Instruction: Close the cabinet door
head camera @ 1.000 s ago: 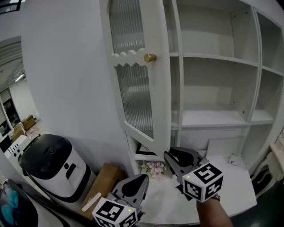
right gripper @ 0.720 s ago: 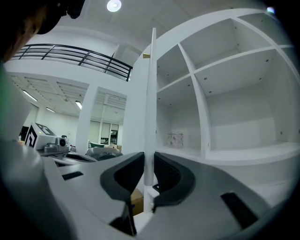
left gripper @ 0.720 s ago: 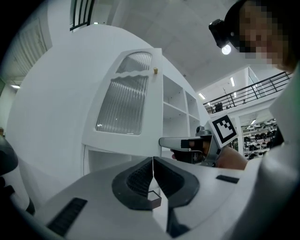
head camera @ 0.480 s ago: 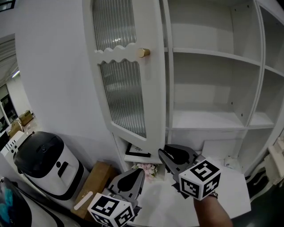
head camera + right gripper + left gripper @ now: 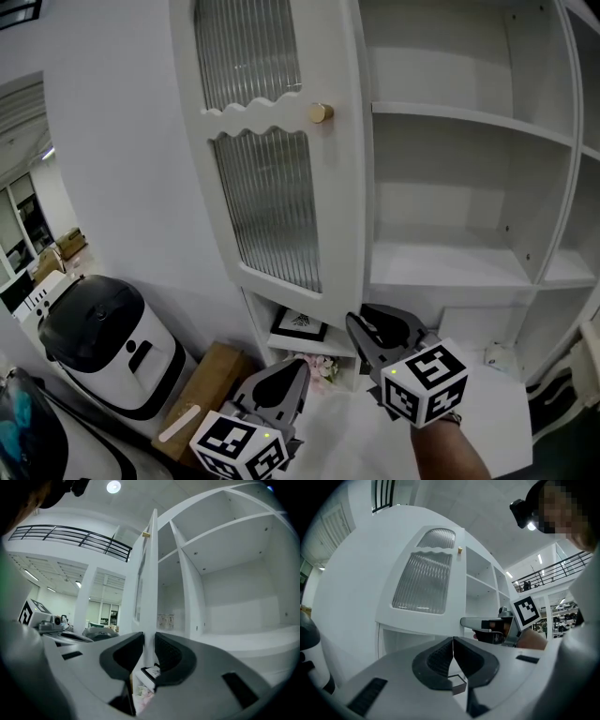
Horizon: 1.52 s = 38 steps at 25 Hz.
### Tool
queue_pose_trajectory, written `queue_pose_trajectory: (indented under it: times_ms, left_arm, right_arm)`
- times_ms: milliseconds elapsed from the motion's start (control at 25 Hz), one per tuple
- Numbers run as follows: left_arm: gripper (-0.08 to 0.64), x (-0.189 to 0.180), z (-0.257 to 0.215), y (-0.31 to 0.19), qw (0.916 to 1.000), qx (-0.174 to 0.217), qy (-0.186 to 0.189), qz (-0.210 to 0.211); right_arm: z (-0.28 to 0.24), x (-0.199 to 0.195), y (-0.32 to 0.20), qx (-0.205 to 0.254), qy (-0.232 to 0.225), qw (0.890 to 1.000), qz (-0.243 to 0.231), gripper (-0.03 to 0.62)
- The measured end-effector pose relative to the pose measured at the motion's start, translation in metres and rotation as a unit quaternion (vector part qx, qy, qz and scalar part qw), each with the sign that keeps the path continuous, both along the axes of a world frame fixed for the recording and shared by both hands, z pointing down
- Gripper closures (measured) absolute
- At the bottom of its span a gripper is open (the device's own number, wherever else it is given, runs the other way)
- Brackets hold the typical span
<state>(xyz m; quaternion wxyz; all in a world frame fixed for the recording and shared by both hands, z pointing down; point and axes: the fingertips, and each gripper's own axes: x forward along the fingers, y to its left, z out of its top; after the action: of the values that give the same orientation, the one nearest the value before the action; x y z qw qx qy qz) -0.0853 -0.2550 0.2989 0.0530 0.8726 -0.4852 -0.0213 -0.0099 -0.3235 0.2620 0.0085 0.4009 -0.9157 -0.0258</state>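
Note:
The white cabinet door (image 5: pixel 272 206) with ribbed glass panels and a gold knob (image 5: pixel 320 113) stands open, swung out to the left of the empty shelves (image 5: pixel 469 272). My right gripper (image 5: pixel 356 325) is just below the door's lower corner. Its jaws have just been opening, and nothing is between them. In the right gripper view the door's edge (image 5: pixel 151 573) lines up beyond the gap of that gripper (image 5: pixel 149 644). My left gripper (image 5: pixel 300 366) is shut and empty, lower and to the left. In the left gripper view its jaws (image 5: pixel 453 640) meet below the door's front (image 5: pixel 424 581).
A black-and-white lidded appliance (image 5: pixel 103 342) and a cardboard box (image 5: pixel 211 384) stand at the left by the wall. A framed picture (image 5: pixel 300 323) and small flowers (image 5: pixel 325 367) sit under the door. A white surface (image 5: pixel 487 412) lies below the shelves.
Both grippers have moved closer to the cabinet, and the door fills more of the head view. The right jaws stand slightly wider apart. The door's angle looks unchanged.

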Motion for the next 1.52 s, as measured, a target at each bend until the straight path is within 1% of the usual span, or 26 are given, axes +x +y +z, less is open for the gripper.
queue_pose_trajectory:
  times_ms: [200,400,520,680,1280,1520]
  left_arm:
    - [0.552,0.0,0.003,-0.012,1.0,-0.002,0.004,-0.006]
    - [0.552,0.004,0.009,-0.025,0.9999,-0.011,0.006,-0.007]
    - [0.552,0.003,0.011,-0.031,0.9998,-0.014,0.008,-0.009]
    - [0.552,0.007,0.013,-0.043,0.9998,-0.017,0.008,-0.009]
    - [0.552,0.01,0.017,-0.073,0.9997,-0.023,0.007,-0.01]
    - [0.552,0.01,0.017,-0.081,0.9996,-0.025,0.006,-0.016]
  right_arm:
    - [-0.001,0.004,-0.015,0.015,0.002,1.0,0.025,0.512]
    - [0.001,0.016,-0.035,0.01,-0.015,0.999,0.047,0.499]
    - [0.0,0.02,-0.043,0.011,-0.017,0.998,0.058,0.474]
    - [0.0,0.026,-0.057,0.013,-0.016,0.998,0.067,0.471]
    - [0.001,0.03,-0.089,0.014,-0.02,0.997,0.071,0.466]
    - [0.001,0.03,-0.095,0.013,-0.02,0.998,0.061,0.463]
